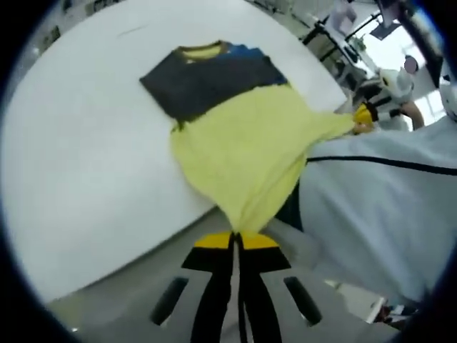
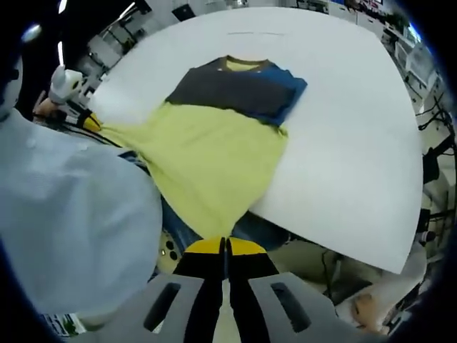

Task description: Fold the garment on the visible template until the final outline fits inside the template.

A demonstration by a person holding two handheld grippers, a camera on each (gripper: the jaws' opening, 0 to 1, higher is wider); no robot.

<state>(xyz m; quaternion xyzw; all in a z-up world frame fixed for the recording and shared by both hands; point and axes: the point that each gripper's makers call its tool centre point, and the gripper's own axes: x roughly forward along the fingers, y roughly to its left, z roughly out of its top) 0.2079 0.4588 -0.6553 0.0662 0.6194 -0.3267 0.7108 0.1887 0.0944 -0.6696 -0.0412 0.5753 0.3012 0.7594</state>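
Your left gripper (image 1: 234,239) and right gripper (image 2: 225,246) each pinch the yellow hem of the yellow-and-dark-grey T-shirt (image 1: 235,136) off the white table (image 1: 86,157) edge.

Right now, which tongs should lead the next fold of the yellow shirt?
Neither has a clear edge: the left tongs and right tongs are each shut on a corner of the yellow hem of the shirt, pulled off the white table. Likely move both together toward the dark collar end.

We see bright, even overhead light; the white counter (image 1: 86,143) beyond the tongs glares softly. Shadows are faint, edges bow with fisheye, and both views are slightly blurred.
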